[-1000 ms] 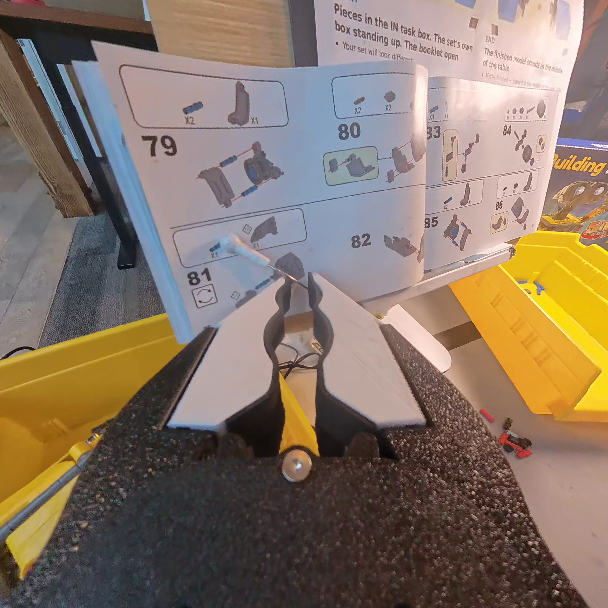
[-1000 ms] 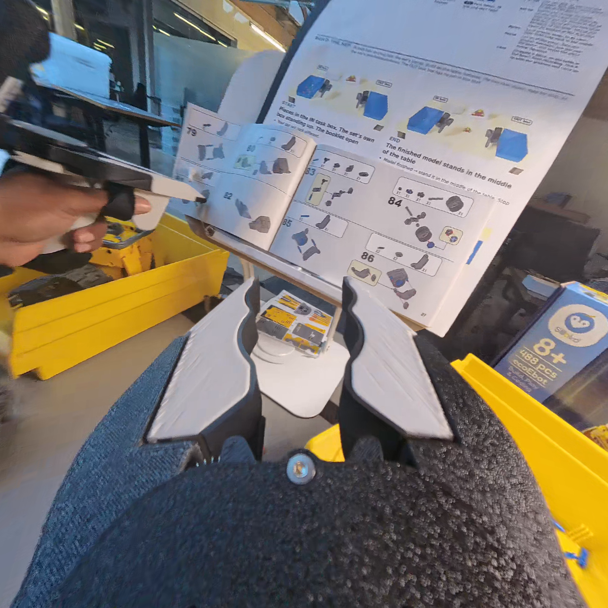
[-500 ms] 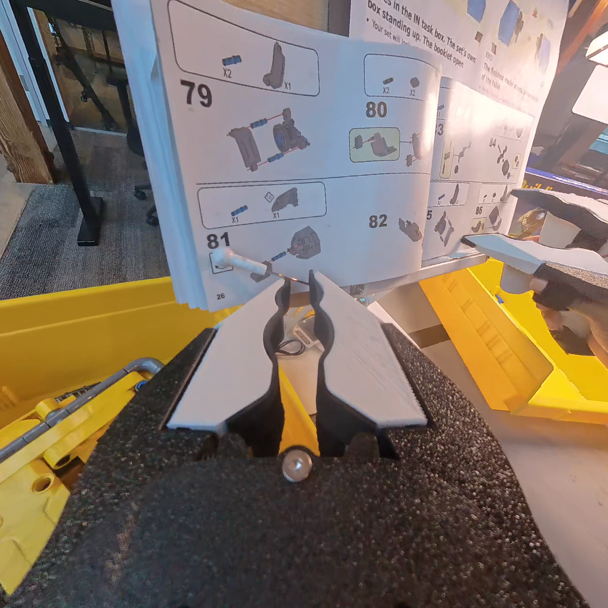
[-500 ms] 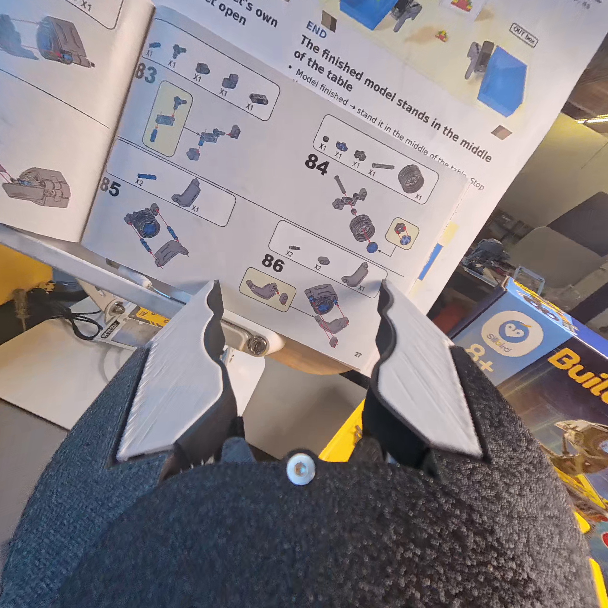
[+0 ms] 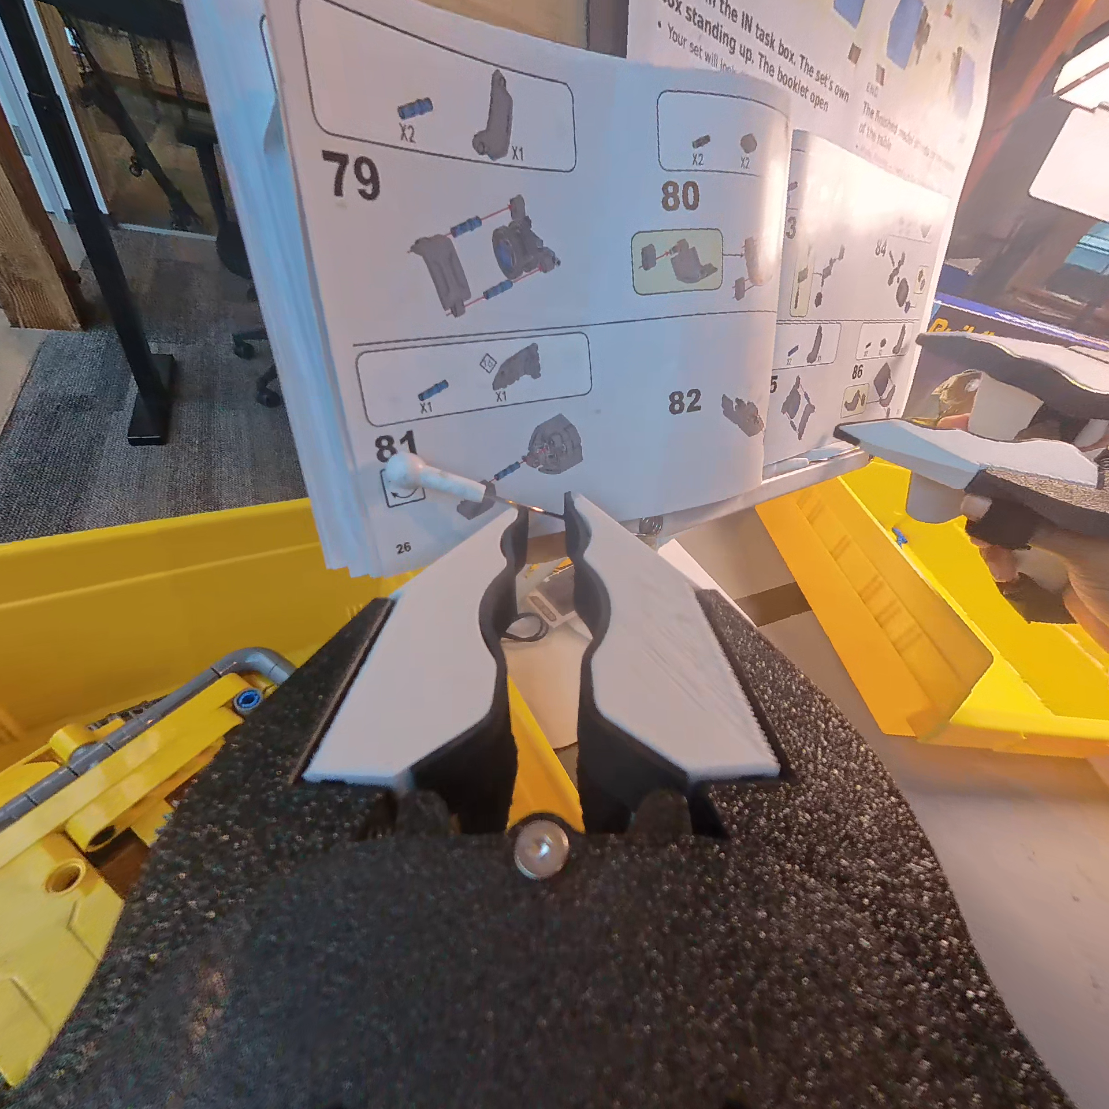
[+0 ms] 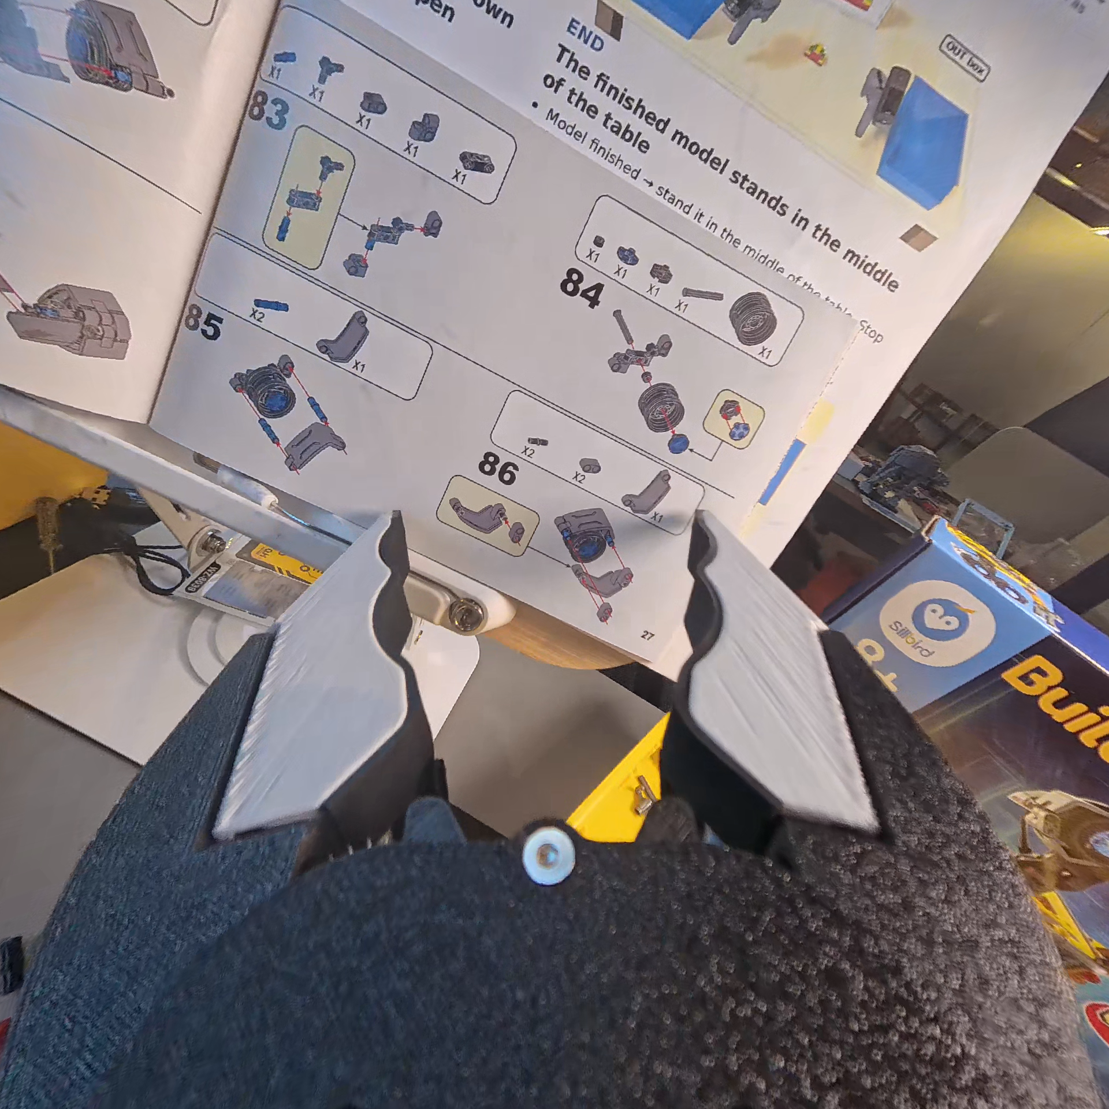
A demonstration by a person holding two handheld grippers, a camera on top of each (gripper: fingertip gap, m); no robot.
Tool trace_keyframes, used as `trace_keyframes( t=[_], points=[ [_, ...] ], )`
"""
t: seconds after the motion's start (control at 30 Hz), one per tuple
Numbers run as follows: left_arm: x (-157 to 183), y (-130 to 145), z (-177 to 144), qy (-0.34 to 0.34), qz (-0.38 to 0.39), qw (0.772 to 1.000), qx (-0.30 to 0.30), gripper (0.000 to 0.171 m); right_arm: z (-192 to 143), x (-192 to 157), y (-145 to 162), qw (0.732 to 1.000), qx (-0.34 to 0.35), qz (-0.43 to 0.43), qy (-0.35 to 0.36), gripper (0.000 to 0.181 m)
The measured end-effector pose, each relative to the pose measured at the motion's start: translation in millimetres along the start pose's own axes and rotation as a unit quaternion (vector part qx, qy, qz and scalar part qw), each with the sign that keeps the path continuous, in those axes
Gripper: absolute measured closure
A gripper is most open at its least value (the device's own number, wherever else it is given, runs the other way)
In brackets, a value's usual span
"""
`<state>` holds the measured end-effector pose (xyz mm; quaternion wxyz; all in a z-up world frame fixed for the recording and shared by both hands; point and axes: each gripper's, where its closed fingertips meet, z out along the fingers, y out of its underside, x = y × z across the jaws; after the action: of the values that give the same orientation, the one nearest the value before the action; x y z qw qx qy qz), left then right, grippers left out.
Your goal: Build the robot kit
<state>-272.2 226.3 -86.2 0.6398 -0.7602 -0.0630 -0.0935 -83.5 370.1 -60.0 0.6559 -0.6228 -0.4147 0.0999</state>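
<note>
Two claws: left claw (image 5: 545,521) nearly clenched, empty, at booklet (image 5: 540,288) bottom edge; right claw (image 6: 546,540) released, before one booklet's lower corner; two yellow bins (image 5: 150,600).

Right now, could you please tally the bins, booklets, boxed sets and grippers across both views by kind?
Yellow bins: 2
Open booklet: 1
Boxed set: 1
Grippers: 2, the left gripper and the right gripper
Total: 6
</note>
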Motion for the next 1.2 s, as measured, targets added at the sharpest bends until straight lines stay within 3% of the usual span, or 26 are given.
trace_keyframes(
  t=[0.2, 0.47, 0.6, 0.77, 0.97, 1.2],
  points=[
    [0, 0, 0, -0.003, 0.000, 1.000, 0.005, 0.160, 7, -5, 2, 1.000, -0.016, 0.018, -0.016, 0.072],
    [0, 4, -1, -0.005, -0.027, 1.000, 0.005, 0.159, 6, -11, 1, 1.000, -0.012, 0.020, -0.019, 0.085],
    [1, 6, -2, -0.001, -0.037, 0.999, 0.003, 0.159, 3, -15, 1, 1.000, -0.010, -0.001, -0.028, 0.105],
    [1, 9, -3, 0.005, -0.068, 0.998, -0.004, 0.159, -1, -17, -3, 0.999, -0.002, -0.013, -0.052, 0.113],
    [1, 10, -3, 0.011, -0.079, 0.997, -0.004, 0.159, -1, 6, -19, 0.999, 0.043, 0.014, -0.030, 0.077],
    [1, 9, -1, 0.015, -0.064, 0.998, -0.010, 0.159, 8, 5, -14, 0.998, 0.031, 0.016, -0.042, 0.075]
  ],
)
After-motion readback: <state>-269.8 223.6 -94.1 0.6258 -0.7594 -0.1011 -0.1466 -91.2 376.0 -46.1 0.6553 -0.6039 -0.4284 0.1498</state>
